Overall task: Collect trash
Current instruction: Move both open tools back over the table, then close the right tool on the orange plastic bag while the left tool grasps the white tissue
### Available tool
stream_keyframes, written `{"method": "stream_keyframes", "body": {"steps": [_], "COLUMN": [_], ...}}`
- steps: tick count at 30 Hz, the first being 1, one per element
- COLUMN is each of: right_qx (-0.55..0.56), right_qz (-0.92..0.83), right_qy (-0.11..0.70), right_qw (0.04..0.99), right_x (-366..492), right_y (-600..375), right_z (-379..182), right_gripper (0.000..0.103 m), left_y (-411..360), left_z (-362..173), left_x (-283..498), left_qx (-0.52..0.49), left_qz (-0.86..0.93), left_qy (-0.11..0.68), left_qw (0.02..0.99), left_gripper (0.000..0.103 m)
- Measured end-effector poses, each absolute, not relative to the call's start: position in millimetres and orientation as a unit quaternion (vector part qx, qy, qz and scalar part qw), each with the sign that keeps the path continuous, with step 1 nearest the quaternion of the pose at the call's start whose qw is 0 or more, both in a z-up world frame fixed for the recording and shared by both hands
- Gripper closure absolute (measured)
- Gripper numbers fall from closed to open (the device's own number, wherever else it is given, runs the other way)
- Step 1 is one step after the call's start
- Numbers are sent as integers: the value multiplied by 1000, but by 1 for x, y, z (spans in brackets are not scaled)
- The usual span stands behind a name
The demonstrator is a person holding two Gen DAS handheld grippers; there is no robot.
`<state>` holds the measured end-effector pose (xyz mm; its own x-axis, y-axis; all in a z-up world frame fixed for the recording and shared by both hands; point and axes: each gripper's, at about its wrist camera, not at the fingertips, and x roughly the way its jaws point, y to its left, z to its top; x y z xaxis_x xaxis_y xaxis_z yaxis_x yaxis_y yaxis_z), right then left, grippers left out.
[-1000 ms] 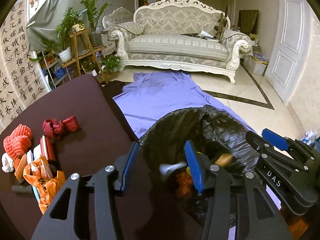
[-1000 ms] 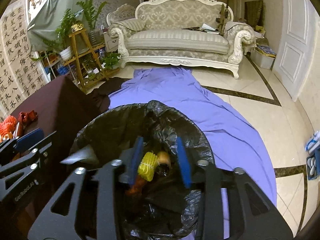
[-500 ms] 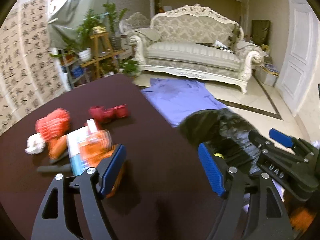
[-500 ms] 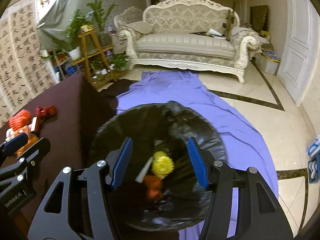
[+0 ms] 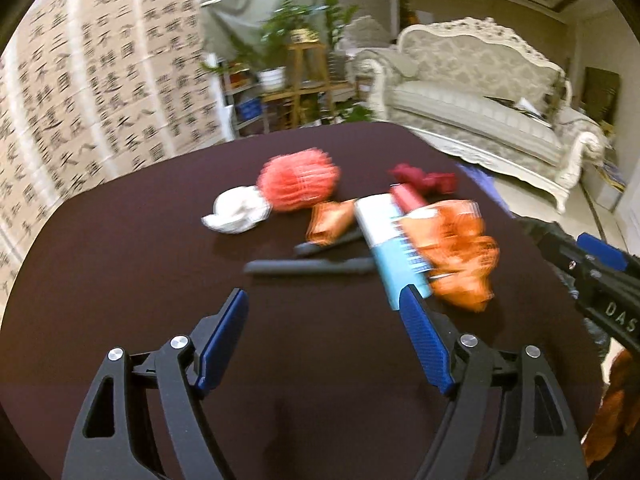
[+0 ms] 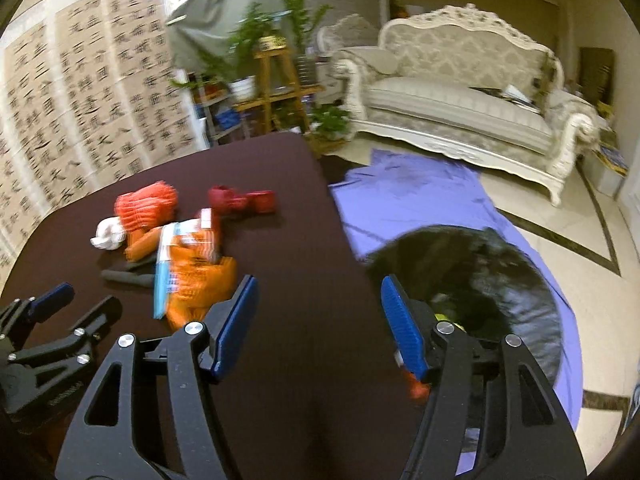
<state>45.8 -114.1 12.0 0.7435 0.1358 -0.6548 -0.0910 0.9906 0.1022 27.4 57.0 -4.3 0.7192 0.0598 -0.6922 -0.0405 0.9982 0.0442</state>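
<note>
A pile of trash lies on the dark brown table [image 5: 120, 264]: a red mesh ball [image 5: 298, 184], a white crumpled wad [image 5: 236, 214], an orange wrapper [image 5: 456, 256], a white and blue box [image 5: 390, 246], a dark red scrap [image 5: 424, 178] and a black stick [image 5: 308, 268]. My left gripper [image 5: 324, 320] is open and empty just short of the pile. My right gripper [image 6: 316, 312] is open and empty over the table's right edge. The black-lined trash bin [image 6: 480, 268] stands on the floor to its right, with yellow trash inside. The pile also shows in the right wrist view [image 6: 188, 248].
A purple sheet [image 6: 404, 188] covers the floor under the bin. A cream sofa [image 6: 460, 104] stands behind it. A wooden plant stand [image 6: 280, 84] and a calligraphy screen [image 6: 80, 112] are beyond the table's far edge.
Both grippers have swung left from above the bin toward the table. The trash they dropped is in the bin. The left gripper now faces the pile, and both are wider open.
</note>
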Motion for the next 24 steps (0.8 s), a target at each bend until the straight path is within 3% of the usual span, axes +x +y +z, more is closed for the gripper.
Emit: {"method": "stream_keyframes", "body": {"steps": [12, 16, 24], "right_qx": [-1, -3, -2], "right_qz": [101, 102, 81], "right_qy": [382, 393, 383], "right_qw": [919, 914, 920], "right_x": [70, 73, 70], "right_y": [-53, -50, -63], "right_z": [1, -5, -1], "right_gripper": [41, 63, 65], "left_y": [114, 115, 118], "left_z": [-13, -14, -16], "left_x": [25, 28, 36], "left_qx": [-15, -15, -20], "left_qz": [70, 68, 65], "left_qy": [382, 382, 387], "left_qw": [921, 922, 919], "left_gripper": [28, 27, 27]}}
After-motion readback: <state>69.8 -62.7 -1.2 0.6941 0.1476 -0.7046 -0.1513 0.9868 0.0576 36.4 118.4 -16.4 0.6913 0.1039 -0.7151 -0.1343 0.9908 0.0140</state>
